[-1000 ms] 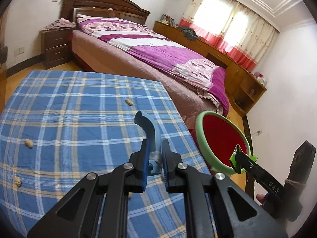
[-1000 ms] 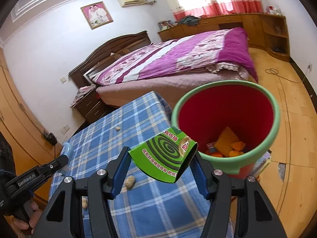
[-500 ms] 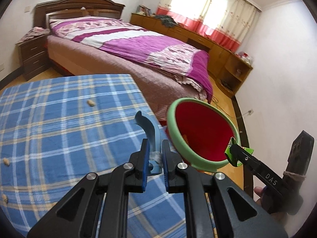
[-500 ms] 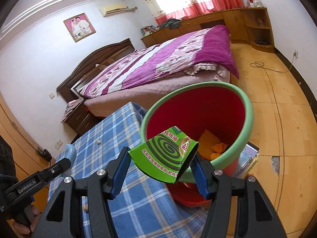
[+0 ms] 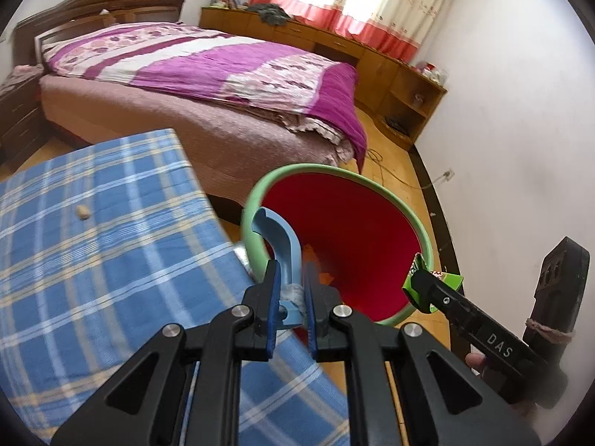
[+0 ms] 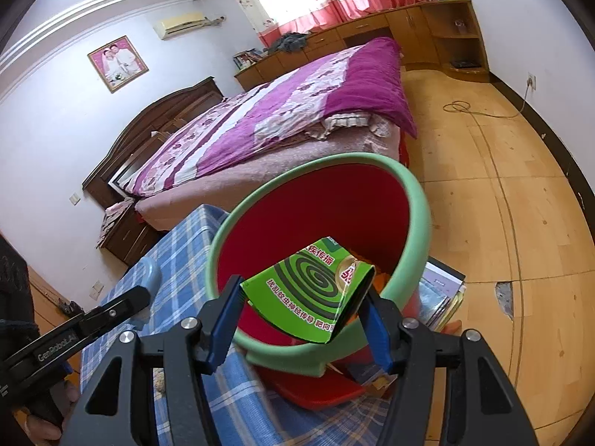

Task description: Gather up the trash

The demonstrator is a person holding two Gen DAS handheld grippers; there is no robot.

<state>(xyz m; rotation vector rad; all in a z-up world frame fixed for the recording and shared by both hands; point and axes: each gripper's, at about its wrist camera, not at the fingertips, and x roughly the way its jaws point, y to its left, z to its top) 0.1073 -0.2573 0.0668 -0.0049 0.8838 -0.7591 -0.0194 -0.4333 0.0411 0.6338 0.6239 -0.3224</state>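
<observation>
Right wrist view: green box (image 6: 312, 293) hides red bin's (image 6: 416, 200) contents.

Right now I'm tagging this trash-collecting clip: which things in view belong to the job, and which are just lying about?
Belongs to the job:
green mosquito-coil box in the right gripper
blue plastic piece in the left gripper
red bin with green rim
peanut-like scrap on the checked cloth

Just lying about:
bed
framed photo
floor cable
</observation>
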